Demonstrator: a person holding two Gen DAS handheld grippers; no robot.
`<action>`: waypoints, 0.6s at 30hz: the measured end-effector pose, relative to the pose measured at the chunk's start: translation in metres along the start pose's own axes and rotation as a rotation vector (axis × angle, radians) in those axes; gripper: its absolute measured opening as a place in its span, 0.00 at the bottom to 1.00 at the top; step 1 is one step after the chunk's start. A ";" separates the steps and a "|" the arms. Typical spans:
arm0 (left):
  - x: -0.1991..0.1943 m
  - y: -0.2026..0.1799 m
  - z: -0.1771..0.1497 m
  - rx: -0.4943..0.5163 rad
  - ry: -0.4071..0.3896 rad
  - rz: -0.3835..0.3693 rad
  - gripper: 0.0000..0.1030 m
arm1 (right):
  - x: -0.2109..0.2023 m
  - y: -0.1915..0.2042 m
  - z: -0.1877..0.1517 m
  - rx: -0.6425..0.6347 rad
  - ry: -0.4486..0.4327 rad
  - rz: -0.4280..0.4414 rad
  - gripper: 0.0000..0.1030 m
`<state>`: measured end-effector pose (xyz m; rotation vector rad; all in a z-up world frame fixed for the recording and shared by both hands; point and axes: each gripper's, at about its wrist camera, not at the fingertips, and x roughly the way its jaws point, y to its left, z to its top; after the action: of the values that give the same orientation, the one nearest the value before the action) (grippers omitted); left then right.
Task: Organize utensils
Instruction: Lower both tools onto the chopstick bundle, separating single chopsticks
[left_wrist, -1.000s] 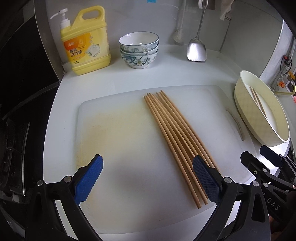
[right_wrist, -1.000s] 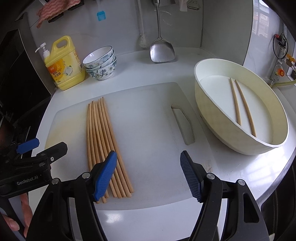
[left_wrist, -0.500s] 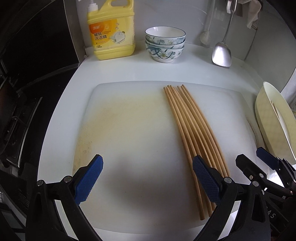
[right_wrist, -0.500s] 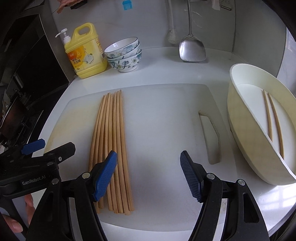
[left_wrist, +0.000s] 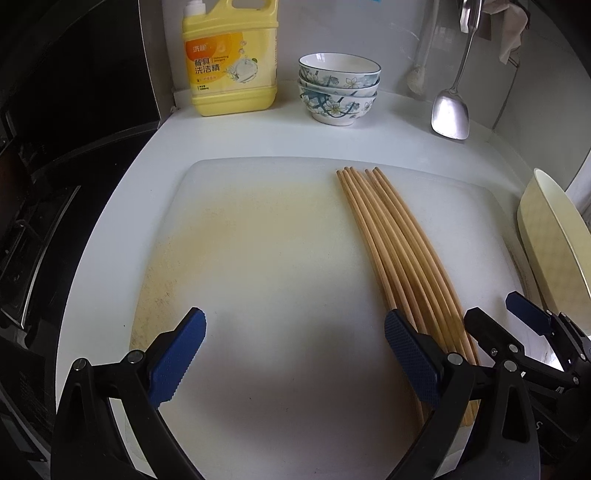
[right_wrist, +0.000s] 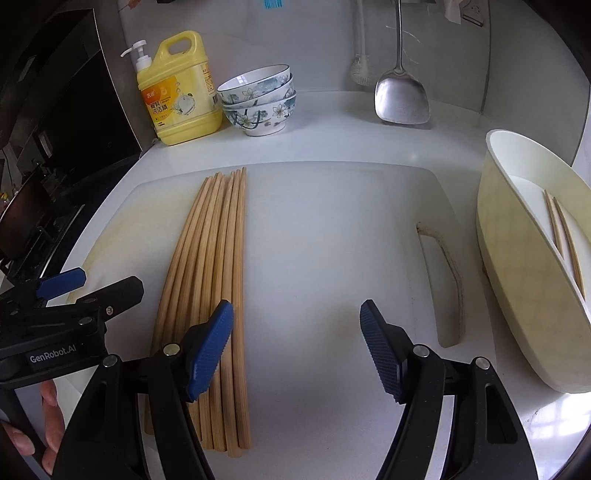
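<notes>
Several wooden chopsticks (left_wrist: 397, 251) lie side by side in a bundle on the white cutting board (left_wrist: 266, 251); they show in the right wrist view (right_wrist: 212, 280) too. Two more chopsticks (right_wrist: 561, 232) lie inside the cream oval basin (right_wrist: 517, 280), whose side shows at the right of the left wrist view (left_wrist: 554, 243). My left gripper (left_wrist: 295, 358) is open and empty above the board, its right finger over the bundle's near ends. My right gripper (right_wrist: 297, 347) is open and empty, its left finger over the bundle. Each gripper shows at the edge of the other's view.
A yellow detergent bottle (left_wrist: 231, 61), stacked floral bowls (left_wrist: 338, 88) and a hanging metal spatula (left_wrist: 450, 110) stand along the back wall. A dark stove (left_wrist: 44, 221) lies left of the counter. The board's handle slot (right_wrist: 441, 280) is near the basin.
Both grippers have swung left and moved lower toward the board; the chopstick bundle now sits nearer each view's middle. The basin has slid to the right edge. Nothing was picked up.
</notes>
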<state>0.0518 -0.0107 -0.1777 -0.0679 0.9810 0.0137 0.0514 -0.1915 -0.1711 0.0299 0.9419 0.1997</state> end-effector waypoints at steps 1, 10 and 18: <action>-0.001 0.000 0.000 -0.004 -0.003 -0.004 0.93 | 0.000 0.001 0.000 -0.009 -0.001 -0.007 0.66; -0.003 -0.003 0.002 -0.004 -0.025 -0.017 0.93 | -0.001 0.004 -0.001 -0.076 -0.019 -0.068 0.66; 0.001 -0.010 -0.001 0.004 -0.022 -0.032 0.93 | -0.003 -0.007 0.000 -0.051 -0.030 -0.068 0.66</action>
<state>0.0522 -0.0203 -0.1782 -0.0792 0.9575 -0.0172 0.0510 -0.1991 -0.1695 -0.0463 0.9058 0.1595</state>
